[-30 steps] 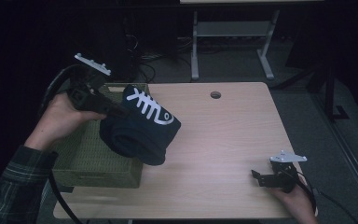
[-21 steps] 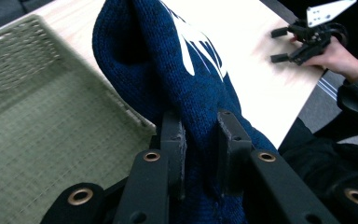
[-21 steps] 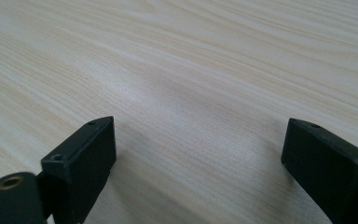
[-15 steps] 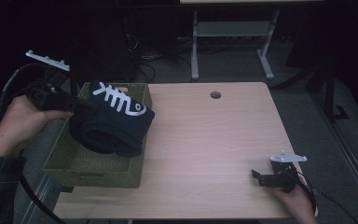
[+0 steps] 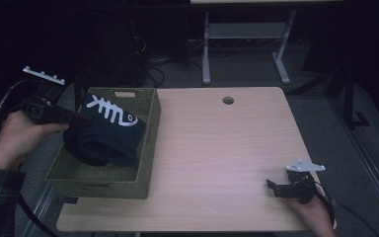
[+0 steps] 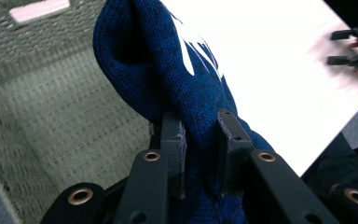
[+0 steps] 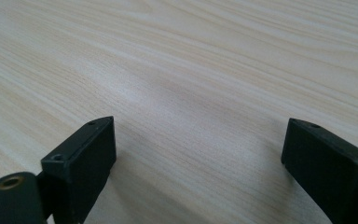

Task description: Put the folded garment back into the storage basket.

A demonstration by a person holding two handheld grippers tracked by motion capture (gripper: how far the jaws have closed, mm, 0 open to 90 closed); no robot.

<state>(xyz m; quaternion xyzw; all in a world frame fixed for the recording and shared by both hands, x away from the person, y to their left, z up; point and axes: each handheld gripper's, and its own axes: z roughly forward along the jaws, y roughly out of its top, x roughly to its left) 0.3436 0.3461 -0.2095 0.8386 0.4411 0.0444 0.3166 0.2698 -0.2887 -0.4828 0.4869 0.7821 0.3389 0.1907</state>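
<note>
Sweater (image 5: pixel 103 133), dark blue with a white pattern, hangs over the open basket (image 5: pixel 150 143) at the table's (image 5: pixel 227 148) left edge, pinched in a fold by the left gripper (image 6: pixel 200 140), which holds it from the left. Right gripper (image 7: pixel 198 154), jaws spread, rests far across the table. Left gripper view reveals the basket's bare floor below.

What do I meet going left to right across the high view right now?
left gripper → blue sweater in the woven basket → table hole → right gripper
</note>
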